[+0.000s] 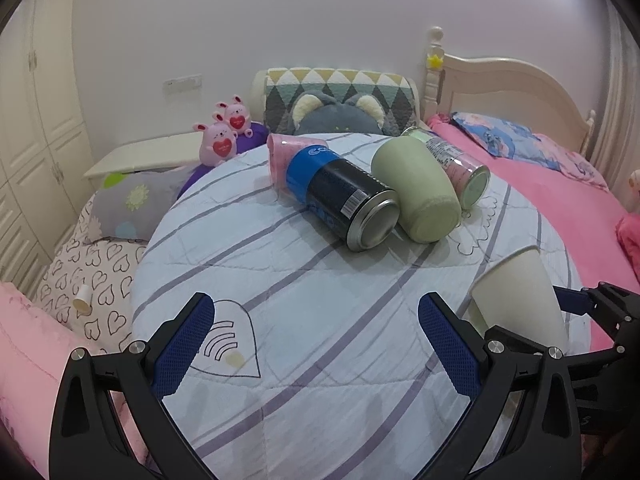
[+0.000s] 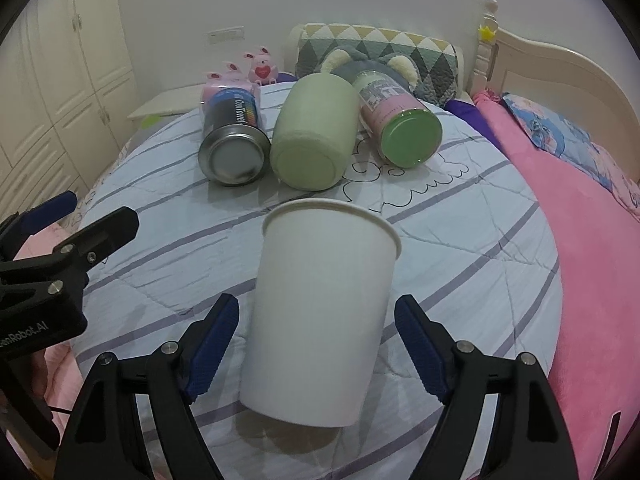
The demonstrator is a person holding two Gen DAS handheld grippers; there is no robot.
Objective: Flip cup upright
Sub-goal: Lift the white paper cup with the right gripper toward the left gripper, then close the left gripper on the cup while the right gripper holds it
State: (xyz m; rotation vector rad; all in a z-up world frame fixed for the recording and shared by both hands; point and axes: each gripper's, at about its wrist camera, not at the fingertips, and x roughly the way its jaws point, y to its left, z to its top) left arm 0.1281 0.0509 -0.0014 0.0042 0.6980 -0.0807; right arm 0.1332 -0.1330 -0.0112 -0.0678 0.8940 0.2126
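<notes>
A plain white wall (image 1: 320, 20) backs the cream carved headboard (image 1: 508, 84) of a bed under a pink sheet (image 1: 560, 208), with tall cream wardrobe doors (image 1: 36, 120) on the left and a pale curtain (image 1: 618, 120) far right.

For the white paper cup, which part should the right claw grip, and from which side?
Grip the white paper cup across its side wall near the closed base, coming from the base end as the open right claw already does: it seems tipped, rim pointing away, wall between the fingers.
</notes>
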